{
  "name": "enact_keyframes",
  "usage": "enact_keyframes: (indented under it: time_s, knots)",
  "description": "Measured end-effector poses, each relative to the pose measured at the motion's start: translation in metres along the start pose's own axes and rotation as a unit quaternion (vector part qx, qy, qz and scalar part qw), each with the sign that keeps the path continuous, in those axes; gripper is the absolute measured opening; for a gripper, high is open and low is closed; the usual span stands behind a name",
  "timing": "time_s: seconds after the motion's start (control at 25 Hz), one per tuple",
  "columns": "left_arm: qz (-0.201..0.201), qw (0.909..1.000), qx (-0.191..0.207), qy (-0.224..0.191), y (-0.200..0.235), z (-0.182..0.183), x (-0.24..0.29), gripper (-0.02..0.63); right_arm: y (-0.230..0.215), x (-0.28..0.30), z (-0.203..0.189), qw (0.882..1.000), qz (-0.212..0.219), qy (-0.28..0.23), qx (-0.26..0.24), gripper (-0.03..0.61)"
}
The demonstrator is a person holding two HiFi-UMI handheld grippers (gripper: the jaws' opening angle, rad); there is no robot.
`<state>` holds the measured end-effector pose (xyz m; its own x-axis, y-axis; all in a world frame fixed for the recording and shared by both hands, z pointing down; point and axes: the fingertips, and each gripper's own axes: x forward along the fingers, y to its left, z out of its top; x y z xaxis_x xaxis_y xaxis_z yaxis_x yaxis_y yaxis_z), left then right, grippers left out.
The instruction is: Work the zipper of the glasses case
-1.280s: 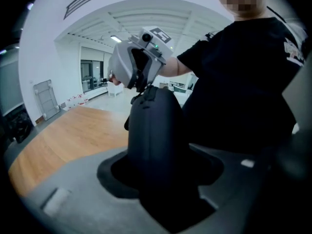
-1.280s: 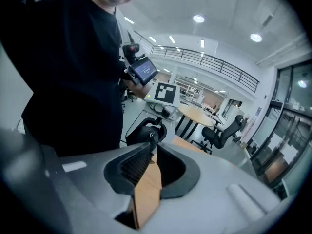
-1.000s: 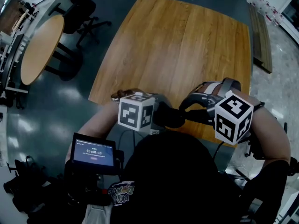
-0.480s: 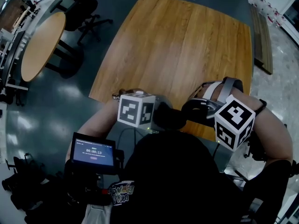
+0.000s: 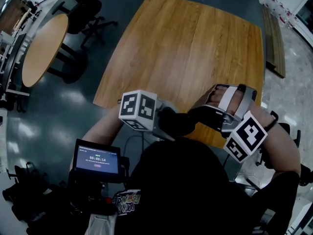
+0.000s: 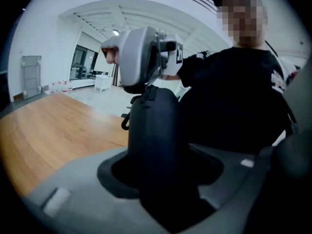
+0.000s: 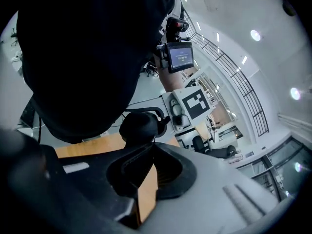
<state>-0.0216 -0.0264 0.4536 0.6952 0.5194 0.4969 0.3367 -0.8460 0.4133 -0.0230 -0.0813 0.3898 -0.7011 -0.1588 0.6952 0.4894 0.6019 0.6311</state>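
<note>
The black glasses case [image 5: 177,123] is held just above the near edge of the wooden table [image 5: 195,48], close to the person's chest. My left gripper [image 5: 166,123] is shut on it: in the left gripper view the case [image 6: 156,140] stands upright and fills the space between the wide-set jaws. A small loop [image 6: 125,122] hangs from its left side. My right gripper [image 5: 196,117] comes in from the right, and its jaws have just been closing. In the right gripper view they [image 7: 145,149] are shut, with their tips at the case's end [image 7: 140,126]. Whether they pinch the zipper pull is hidden.
A round table [image 5: 41,50] and an office chair [image 5: 83,13] stand on the dark floor at the left. A low bench [image 5: 274,38] lies beyond the table's right edge. A small screen [image 5: 97,160] sits at the person's chest.
The right gripper has rolled, its marker cube swinging down and to the right. The left gripper's cube has tilted and shifted a little left. The case stays between them.
</note>
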Motion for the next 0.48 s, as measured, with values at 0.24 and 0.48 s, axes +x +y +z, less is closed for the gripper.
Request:
enact_keyframes:
  time_s: [0.24, 0.48]
  knots:
    - [-0.033, 0.9973, -0.022, -0.061, -0.007, 0.015, -0.001, 0.266, -0.007, -0.009, -0.001, 0.999, -0.047, 0.010, -0.015, 0.003]
    - [-0.078, 0.9901, -0.049, -0.106, -0.016, 0.023, -0.008, 0.267, -0.014, -0.009, 0.000, 0.998, -0.067, 0.007, -0.009, 0.003]
